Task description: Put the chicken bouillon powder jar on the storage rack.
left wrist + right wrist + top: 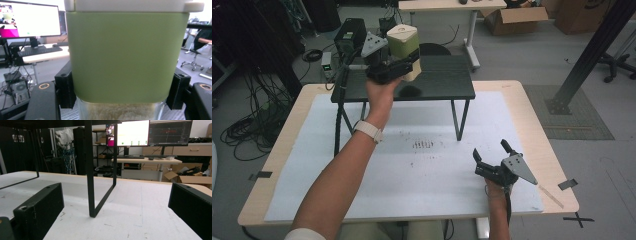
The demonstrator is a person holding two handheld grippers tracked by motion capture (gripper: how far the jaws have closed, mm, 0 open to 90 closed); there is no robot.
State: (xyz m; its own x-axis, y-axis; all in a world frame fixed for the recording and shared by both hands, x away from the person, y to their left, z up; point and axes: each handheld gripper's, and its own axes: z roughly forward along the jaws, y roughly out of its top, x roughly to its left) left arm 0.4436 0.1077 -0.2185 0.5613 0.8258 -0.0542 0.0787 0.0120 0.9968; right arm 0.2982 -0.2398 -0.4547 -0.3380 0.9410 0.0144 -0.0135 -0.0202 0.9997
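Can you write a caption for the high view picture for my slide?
Left tool holds a green container over the black shelf; right tool rests open on the table.

Canister (403, 47) above stand (447, 82), rear-left.

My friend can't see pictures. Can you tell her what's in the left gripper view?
A square green container with a white lid is clamped between the left gripper's two black jaws, and pale grains show through its clear bottom. Behind it are a lit computer monitor on a desk at left and an office chair at right.
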